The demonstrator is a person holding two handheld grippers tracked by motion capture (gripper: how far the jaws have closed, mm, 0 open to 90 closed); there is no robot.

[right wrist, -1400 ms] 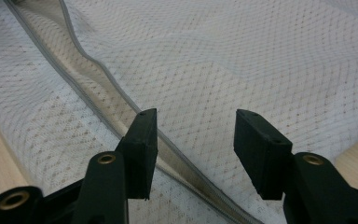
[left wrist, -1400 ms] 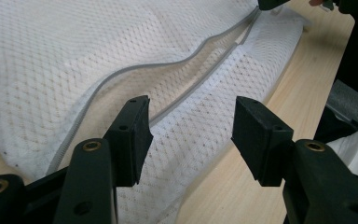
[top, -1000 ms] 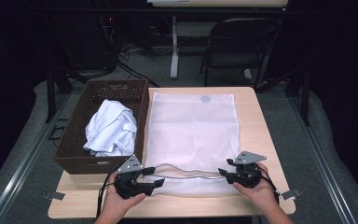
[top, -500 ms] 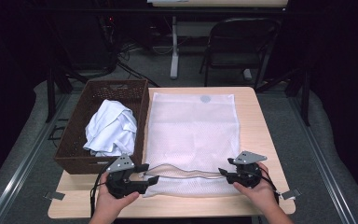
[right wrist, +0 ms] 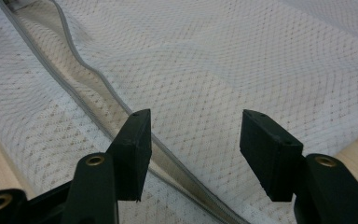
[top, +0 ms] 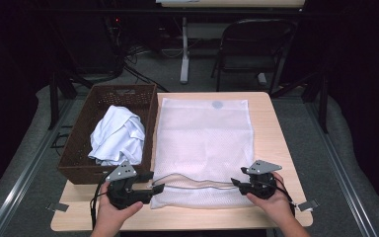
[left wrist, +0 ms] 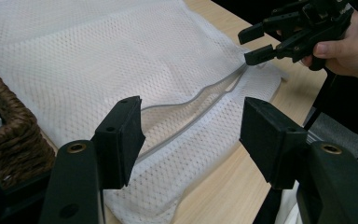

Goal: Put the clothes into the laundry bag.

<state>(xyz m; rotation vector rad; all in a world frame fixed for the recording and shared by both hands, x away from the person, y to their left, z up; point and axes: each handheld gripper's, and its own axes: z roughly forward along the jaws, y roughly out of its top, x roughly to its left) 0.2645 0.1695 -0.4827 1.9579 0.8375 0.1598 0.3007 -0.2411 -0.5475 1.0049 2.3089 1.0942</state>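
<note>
Both tongs, left point(top: 157, 187) and right point(top: 235, 182), gape empty at the mesh bag point(top: 205, 143) by the table's near edge; the right's jaws have just widened. Pinch only the upper zipper lip point(top: 192, 178) and lift.

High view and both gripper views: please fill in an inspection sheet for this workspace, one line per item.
Surface: light wooden table, bare at its edges.
Job's things: white mesh bag lying flat, its zipper open along the near edge.
Clutter: brown wicker basket at the left with a white cloth in it.
Grippers: left tongs open at the bag's near left corner; right tongs open at the zipper's right end, jaws just opened further, nothing pressed between them.
Cables: one trails from each gripper; more lie on the floor behind the table.
Surroundings: dark room, folding chair and a table leg beyond, grey floor mat.
</note>
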